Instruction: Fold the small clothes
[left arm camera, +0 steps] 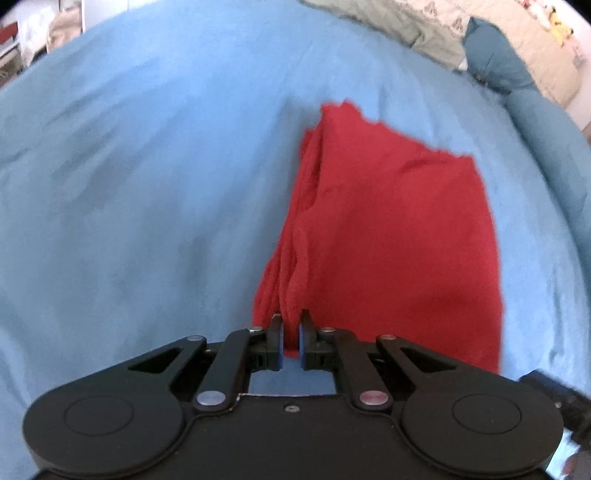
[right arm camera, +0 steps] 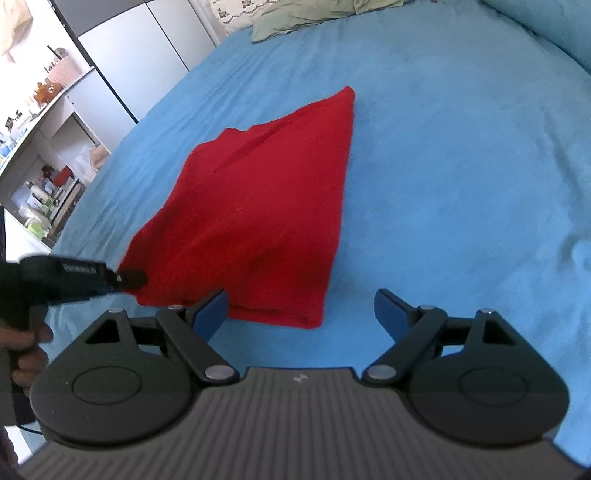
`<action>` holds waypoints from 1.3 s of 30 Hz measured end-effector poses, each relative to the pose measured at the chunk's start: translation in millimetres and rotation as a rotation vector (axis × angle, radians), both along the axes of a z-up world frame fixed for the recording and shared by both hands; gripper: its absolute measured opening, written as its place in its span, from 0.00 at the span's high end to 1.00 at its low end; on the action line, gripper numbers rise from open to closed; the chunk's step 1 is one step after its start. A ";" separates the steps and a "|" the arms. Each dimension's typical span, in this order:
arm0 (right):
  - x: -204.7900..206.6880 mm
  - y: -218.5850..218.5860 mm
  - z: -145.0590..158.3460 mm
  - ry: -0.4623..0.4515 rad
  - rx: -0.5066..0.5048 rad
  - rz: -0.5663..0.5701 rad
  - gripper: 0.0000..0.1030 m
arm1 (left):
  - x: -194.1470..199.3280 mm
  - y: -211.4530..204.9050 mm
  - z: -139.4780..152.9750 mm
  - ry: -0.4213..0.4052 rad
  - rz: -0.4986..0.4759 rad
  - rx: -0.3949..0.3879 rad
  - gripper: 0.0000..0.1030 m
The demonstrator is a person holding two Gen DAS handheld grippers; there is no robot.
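A red garment (left arm camera: pixel 388 236) lies partly folded on the blue bed cover (left arm camera: pixel 147 184). My left gripper (left arm camera: pixel 291 332) is shut on the garment's near left corner, where the cloth bunches into pleats and lifts off the bed. In the right wrist view the garment (right arm camera: pixel 258 206) lies ahead and to the left, and the left gripper (right arm camera: pixel 133 277) pinches its left corner. My right gripper (right arm camera: pixel 301 312) is open and empty, just above the garment's near right edge. The garment's far end rests flat on the bed.
Pale green and patterned pillows (left arm camera: pixel 424 26) and a rolled blue blanket (left arm camera: pixel 517 96) lie at the bed's far end. Shelves with small items (right arm camera: pixel 44 147) and grey cabinets (right arm camera: pixel 147 48) stand past the bed's left edge.
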State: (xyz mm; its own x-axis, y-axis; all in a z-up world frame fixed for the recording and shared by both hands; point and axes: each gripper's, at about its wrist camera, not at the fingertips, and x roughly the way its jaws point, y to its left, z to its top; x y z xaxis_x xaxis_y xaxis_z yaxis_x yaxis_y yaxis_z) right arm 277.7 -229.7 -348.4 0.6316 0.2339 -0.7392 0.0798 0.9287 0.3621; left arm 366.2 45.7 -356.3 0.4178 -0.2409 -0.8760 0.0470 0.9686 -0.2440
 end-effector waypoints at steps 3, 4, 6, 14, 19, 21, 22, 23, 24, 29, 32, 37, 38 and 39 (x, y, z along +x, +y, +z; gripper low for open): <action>0.4 -2.4 -1.5 0.004 -0.013 -0.002 0.01 | 6.0 -4.4 -11.3 -0.009 -0.006 0.010 0.92; 0.6 -2.7 -1.5 0.002 -0.017 -0.003 0.01 | 7.3 -6.5 -10.4 -0.008 -0.013 0.019 0.92; 0.1 -4.0 -1.0 -0.007 -0.024 -0.005 0.01 | 6.1 -8.8 -5.5 -0.010 -0.028 0.043 0.88; 1.2 -10.6 18.1 -0.030 -0.029 -0.012 0.01 | 2.9 -5.4 15.0 -0.020 -0.081 0.264 0.48; 9.3 -16.2 36.8 -0.059 -0.048 0.010 0.01 | 12.2 8.2 39.1 -0.040 -0.052 0.345 0.45; 15.5 -19.1 45.9 -0.073 -0.058 0.011 0.01 | 19.8 6.8 56.1 -0.081 -0.071 0.337 0.35; 19.3 -21.2 49.9 -0.078 -0.060 0.013 0.01 | 25.2 5.1 65.4 -0.106 -0.086 0.326 0.23; 23.6 -23.2 53.7 -0.079 -0.059 0.017 0.01 | 33.2 2.2 75.9 -0.136 -0.109 0.311 0.16; 29.6 -25.3 56.6 -0.078 -0.059 0.024 0.01 | 41.3 -0.7 84.1 -0.159 -0.131 0.295 0.02; 72.0 -38.1 59.8 -0.018 -0.031 0.075 0.01 | 100.9 -18.6 80.1 -0.123 -0.279 0.201 0.00; 102.6 -46.0 52.3 0.076 0.017 0.098 0.01 | 128.3 -27.5 63.3 -0.050 -0.349 0.151 0.00; 139.0 -55.4 28.8 0.182 0.069 0.086 0.01 | 150.5 -34.4 35.9 0.002 -0.397 0.115 0.07; 144.6 -56.7 22.7 0.197 0.072 0.080 0.01 | 149.2 -38.6 30.4 0.015 -0.401 0.104 0.09; 150.5 -57.4 16.2 0.213 0.077 0.074 0.01 | 149.6 -40.6 24.9 0.030 -0.402 0.095 0.12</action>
State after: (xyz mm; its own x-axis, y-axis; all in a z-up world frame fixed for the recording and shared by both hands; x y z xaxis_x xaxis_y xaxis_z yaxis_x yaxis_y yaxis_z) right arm 428.2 -287.1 -332.2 0.4418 0.3345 -0.8324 0.0948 0.9053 0.4141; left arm 515.8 5.1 -331.4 0.2805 -0.2970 -0.9127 0.4208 0.8927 -0.1612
